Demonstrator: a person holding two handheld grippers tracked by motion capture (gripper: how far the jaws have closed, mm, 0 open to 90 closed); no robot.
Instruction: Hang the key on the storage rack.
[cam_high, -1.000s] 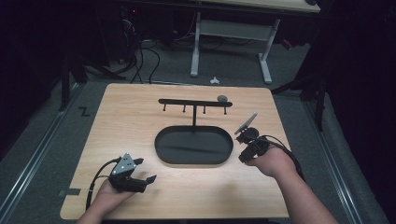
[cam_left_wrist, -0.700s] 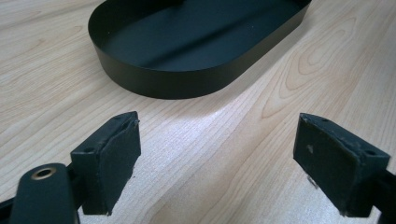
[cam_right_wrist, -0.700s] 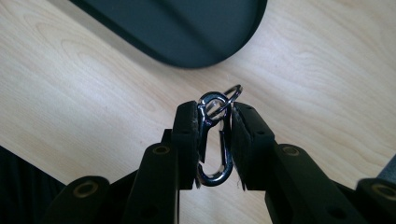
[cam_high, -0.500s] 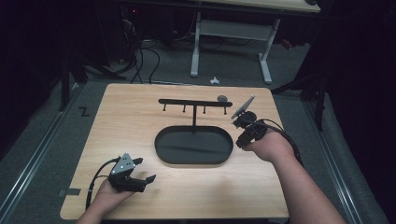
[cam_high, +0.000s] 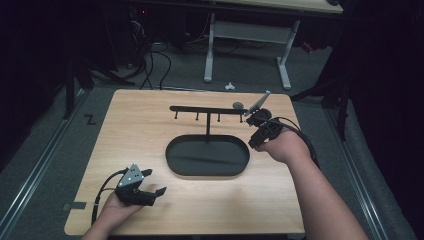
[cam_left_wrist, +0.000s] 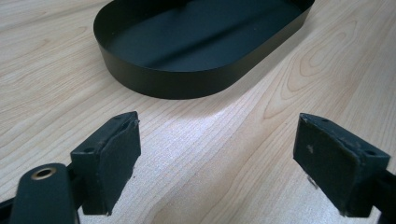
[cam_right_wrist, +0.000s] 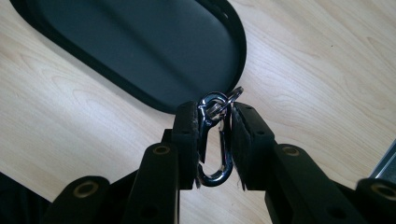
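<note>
**Carabiner carried up toward the hook rail's right end**

Since the earlier high-view frames, the right hand-held gripper (cam_high: 256, 116) has been lifted from beside the tray's right end and brought up and away from the person, so that it is now seen just at the right end of the hook rail (cam_high: 207, 109). No shift is seen in the left hand-held gripper (cam_high: 150, 182), which rests low on the worktop (cam_high: 140, 130) near the person, its jaws spread wide with nothing between them.

A metal carabiner (cam_right_wrist: 215, 140) is clamped between the closed jaws of the right hand-held gripper, with a small ring (cam_right_wrist: 233, 95) at its top end. In the right gripper view its long axis is seen to run along the jaws, the ringed end pointing outward past the pads and the rounded lower end tucked back between them. Below it the oval black tray (cam_right_wrist: 140, 46) and bare wood are seen.

The coming move is judged to turn on the last peg at the rail's right end: it lies just to the left of the right hand-held gripper, at about the same height, while the left hand-held gripper is well apart from the rail. The carabiner's free end would have to be presented sideways to that peg. Whether contact with the rail has been made cannot be told.
</note>
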